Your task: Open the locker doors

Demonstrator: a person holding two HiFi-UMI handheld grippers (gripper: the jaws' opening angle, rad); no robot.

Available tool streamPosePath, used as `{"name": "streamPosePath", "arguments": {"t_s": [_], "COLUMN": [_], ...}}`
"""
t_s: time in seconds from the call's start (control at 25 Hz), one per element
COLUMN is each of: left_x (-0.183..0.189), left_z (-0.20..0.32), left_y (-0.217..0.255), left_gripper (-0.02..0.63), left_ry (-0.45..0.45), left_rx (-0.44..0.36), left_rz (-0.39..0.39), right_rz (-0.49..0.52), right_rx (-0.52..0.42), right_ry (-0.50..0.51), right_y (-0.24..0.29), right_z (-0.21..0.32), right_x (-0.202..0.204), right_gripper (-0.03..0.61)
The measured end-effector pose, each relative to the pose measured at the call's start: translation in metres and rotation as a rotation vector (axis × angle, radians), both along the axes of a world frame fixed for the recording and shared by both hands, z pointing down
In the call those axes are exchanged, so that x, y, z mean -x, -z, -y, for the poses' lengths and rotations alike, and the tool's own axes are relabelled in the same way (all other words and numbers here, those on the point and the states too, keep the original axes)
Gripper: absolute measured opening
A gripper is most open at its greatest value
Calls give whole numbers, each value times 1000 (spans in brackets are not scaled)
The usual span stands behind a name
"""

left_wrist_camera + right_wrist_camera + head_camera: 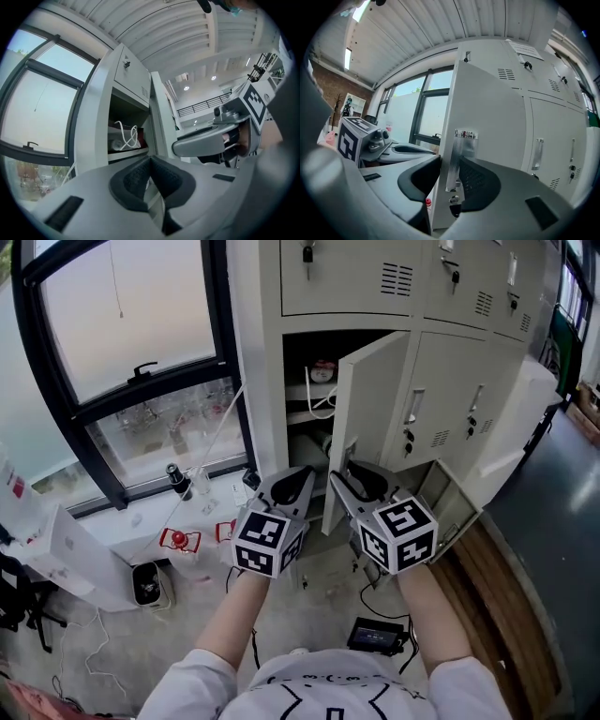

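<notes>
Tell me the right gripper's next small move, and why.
Probably squeeze the right gripper shut on the locker door: its fingers straddle the half-open door's edge at the handle plate, but a firm grip isn't evident.

My right gripper (356,479) hides the lower part of the locker door (367,399) in the head view. Its label (466,134) is too small to read.

The locker door (367,413) stands ajar in front of its compartment (307,354), its free edge between the jaws of the right gripper (352,486), the left gripper (292,486) just left, the window (127,329) farther left.
</notes>
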State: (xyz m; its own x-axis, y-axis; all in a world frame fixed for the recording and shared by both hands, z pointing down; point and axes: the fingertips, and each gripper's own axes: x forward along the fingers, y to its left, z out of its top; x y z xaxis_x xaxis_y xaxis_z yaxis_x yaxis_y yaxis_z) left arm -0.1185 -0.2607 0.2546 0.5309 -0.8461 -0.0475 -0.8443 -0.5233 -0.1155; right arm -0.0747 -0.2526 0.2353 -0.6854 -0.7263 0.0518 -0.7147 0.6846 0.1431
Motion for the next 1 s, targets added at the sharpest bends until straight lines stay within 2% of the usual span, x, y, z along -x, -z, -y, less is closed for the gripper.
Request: {"name": "streamPosePath", "arguments": {"t_s": [0.4, 0.56, 0.8, 0.92, 1.0], "left_x": [-67, -99, -139, -154, -161], "left_z": [1, 2, 2, 3, 3], "left_y": [0, -3, -4, -4, -3], "left_gripper": [17, 17, 15, 17, 17], "left_ry": [-130, -195, -272, -298, -309], "left_rx": [-5, -2, -2, -2, 0], "left_rz": [-36, -39, -44, -47, -47], "right_rz": [-54, -56, -53, -39, -33], "right_rx": [-60, -69, -93, -94, -96], "right_ry": [-72, -136, -243, -291, -344], "right_y": [1, 1, 0, 0, -2], "right_z": [-32, -36, -39, -38, -36], "right_x": [-72, -112, -166, -190, -208], "right_gripper": [127, 166, 169, 164, 112]}}
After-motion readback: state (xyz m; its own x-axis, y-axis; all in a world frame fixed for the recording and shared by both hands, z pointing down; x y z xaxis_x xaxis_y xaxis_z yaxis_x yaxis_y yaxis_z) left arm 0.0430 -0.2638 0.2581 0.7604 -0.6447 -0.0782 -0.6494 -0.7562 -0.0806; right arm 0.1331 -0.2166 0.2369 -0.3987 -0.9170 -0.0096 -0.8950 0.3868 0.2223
